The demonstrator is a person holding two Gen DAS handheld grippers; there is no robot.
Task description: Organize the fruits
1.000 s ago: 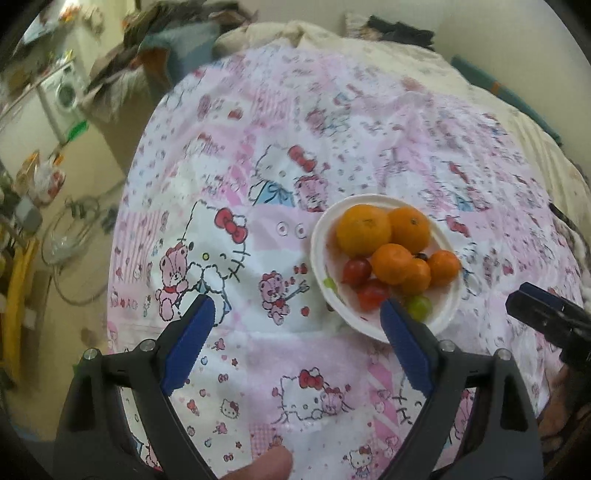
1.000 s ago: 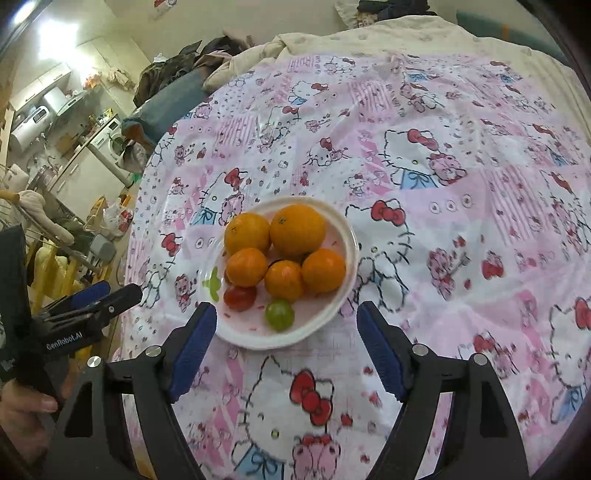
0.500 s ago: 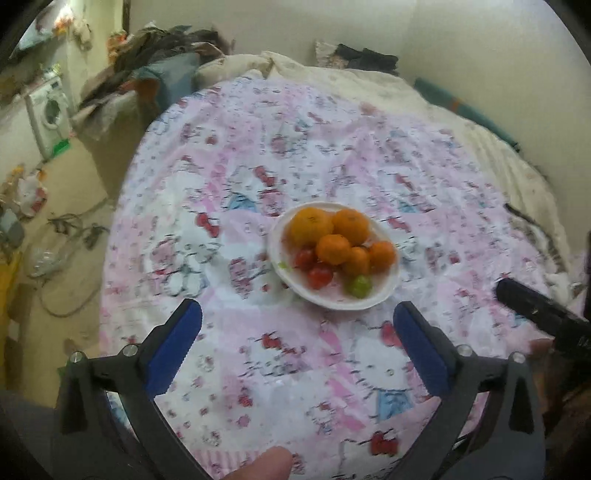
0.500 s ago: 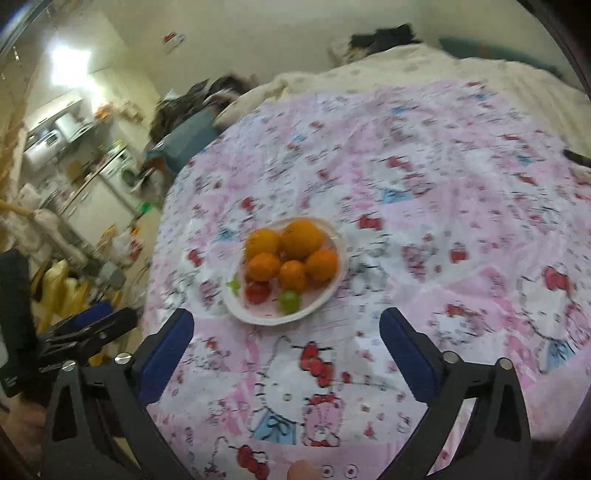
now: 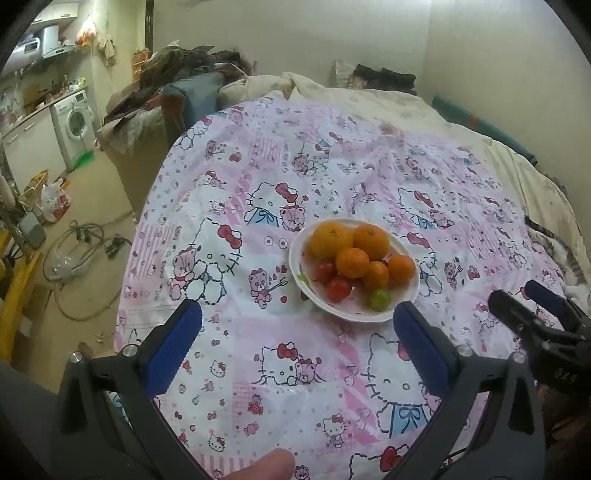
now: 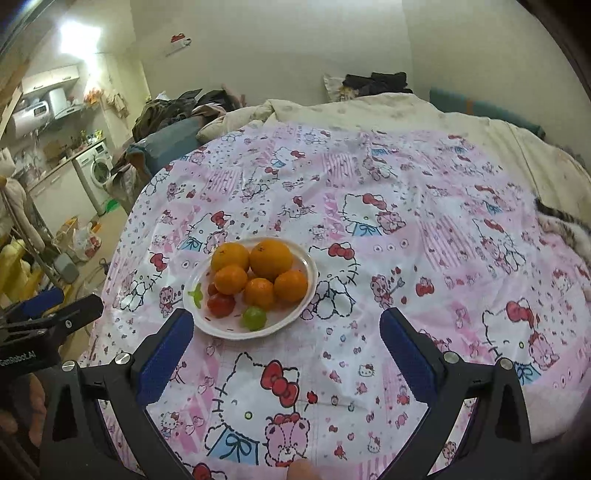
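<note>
So the fruit is all piled on one white plate [image 5: 406, 301] sitting on a Hello Kitty sheet [image 5: 229, 206] spread over the bed: five oranges [image 5: 352, 262] heaped toward the back, two red tomatoes [image 5: 338, 289] and a small green fruit [image 5: 379, 300] at the front edge. The left claw [image 5: 295, 334] hangs spread wide with nothing in it, the plate just past its right fingertip. Same deal with the right claw [image 6: 286, 339], fingers apart and empty, the plate [image 6: 273, 326] by its left fingertip. The left view catches the right claw from the side at the right edge, and a striped furry thing [image 5: 557, 247] at the bed's far side, but it's too cut off to say what it is. The right view shows the left claw poking in at the left edge with a label on it, too small for me to read properly, plus a bright ceiling light [image 6: 79, 35] the other view misses. Both see the washing machine [image 5: 75, 122] and a heap of clothes [image 5: 177, 66] behind the bed. There's a green bit on the plate [image 6: 195, 295] I can't identify, and the second tomato is mostly hidden behind the oranges in the right view.
</note>
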